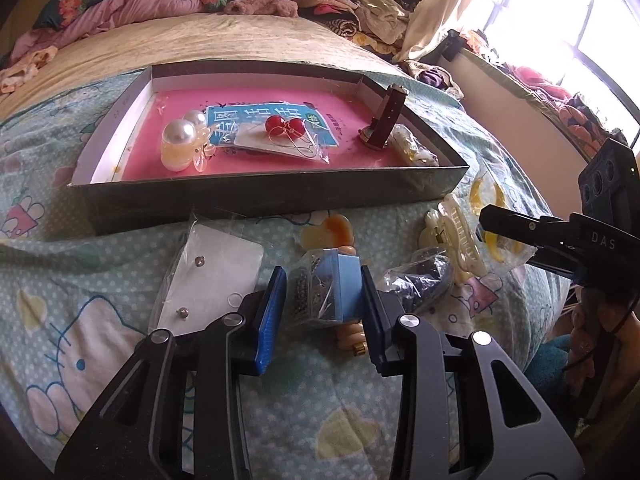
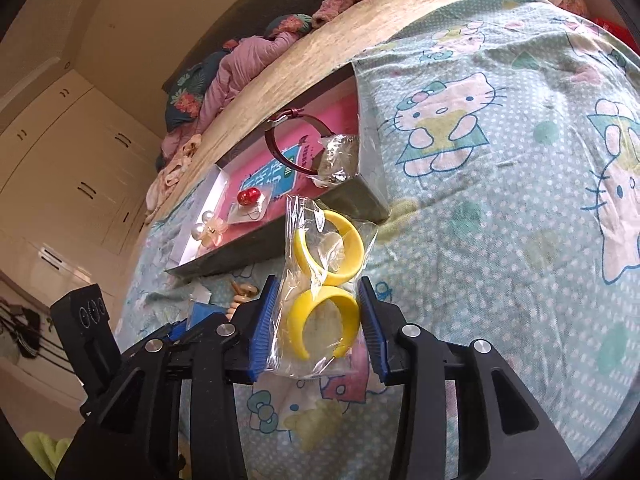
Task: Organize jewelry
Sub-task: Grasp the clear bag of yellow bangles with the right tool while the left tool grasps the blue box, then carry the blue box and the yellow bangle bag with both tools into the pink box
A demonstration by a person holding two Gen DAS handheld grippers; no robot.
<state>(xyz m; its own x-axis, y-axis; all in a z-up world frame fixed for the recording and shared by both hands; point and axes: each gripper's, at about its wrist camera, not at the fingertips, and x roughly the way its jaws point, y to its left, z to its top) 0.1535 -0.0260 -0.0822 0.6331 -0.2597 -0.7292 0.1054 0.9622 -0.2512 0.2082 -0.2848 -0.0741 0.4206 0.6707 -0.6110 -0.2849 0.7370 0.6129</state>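
Note:
A shallow dark box (image 1: 256,196) with a pink floor lies on the bed. It holds pearl earrings (image 1: 180,136), red bead earrings (image 1: 284,125), a maroon watch (image 1: 384,120) and a small clear packet (image 1: 412,148). My left gripper (image 1: 324,300) is open around a blue card in a bag of dark jewelry (image 1: 324,292). My right gripper (image 2: 318,320) is open around a clear bag with two yellow hoop earrings (image 2: 324,280). The box (image 2: 280,240) also shows in the right wrist view.
On the Hello Kitty sheet (image 1: 80,320) lie a white stud-earring card (image 1: 208,280), a cream hair claw (image 1: 456,236), a dark bagged item (image 1: 424,280) and an orange heart piece (image 1: 332,232). Clothes are piled at the far side (image 1: 340,4). A window is at right.

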